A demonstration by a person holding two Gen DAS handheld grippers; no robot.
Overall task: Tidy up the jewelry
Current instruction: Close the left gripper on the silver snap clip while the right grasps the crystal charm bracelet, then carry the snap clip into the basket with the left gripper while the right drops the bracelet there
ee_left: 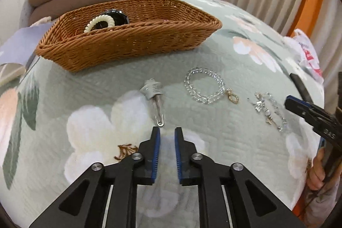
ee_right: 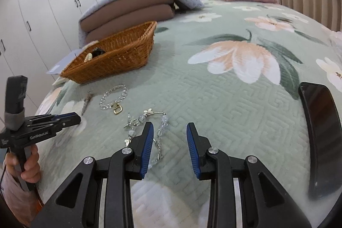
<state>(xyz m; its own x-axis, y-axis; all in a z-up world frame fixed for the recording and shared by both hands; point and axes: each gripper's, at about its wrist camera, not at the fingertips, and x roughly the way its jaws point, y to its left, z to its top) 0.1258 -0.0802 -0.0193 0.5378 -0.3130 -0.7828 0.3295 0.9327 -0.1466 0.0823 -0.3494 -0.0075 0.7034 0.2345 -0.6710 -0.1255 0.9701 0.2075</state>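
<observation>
A brown wicker basket (ee_left: 128, 42) sits on the bed and holds a cream coil hair tie (ee_left: 100, 22) and a dark round item. On the quilt lie a grey hair clip (ee_left: 154, 97), a clear bead bracelet (ee_left: 204, 84) with a gold charm, and a crystal chain bracelet (ee_left: 269, 109). My left gripper (ee_left: 167, 131) is open and empty, just short of the clip's near end. My right gripper (ee_right: 170, 127) is open and empty over the crystal chain bracelet (ee_right: 147, 121); its left finger covers part of the chain. The basket (ee_right: 119, 55), clip (ee_right: 86, 102) and bead bracelet (ee_right: 113, 96) lie beyond to the left.
A black phone (ee_right: 320, 131) lies on the quilt to the right of my right gripper. Folded cushions and blankets (ee_right: 132, 8) are stacked behind the basket. A white plastic bag (ee_left: 305, 52) lies at the bed's right edge. Wardrobes stand left.
</observation>
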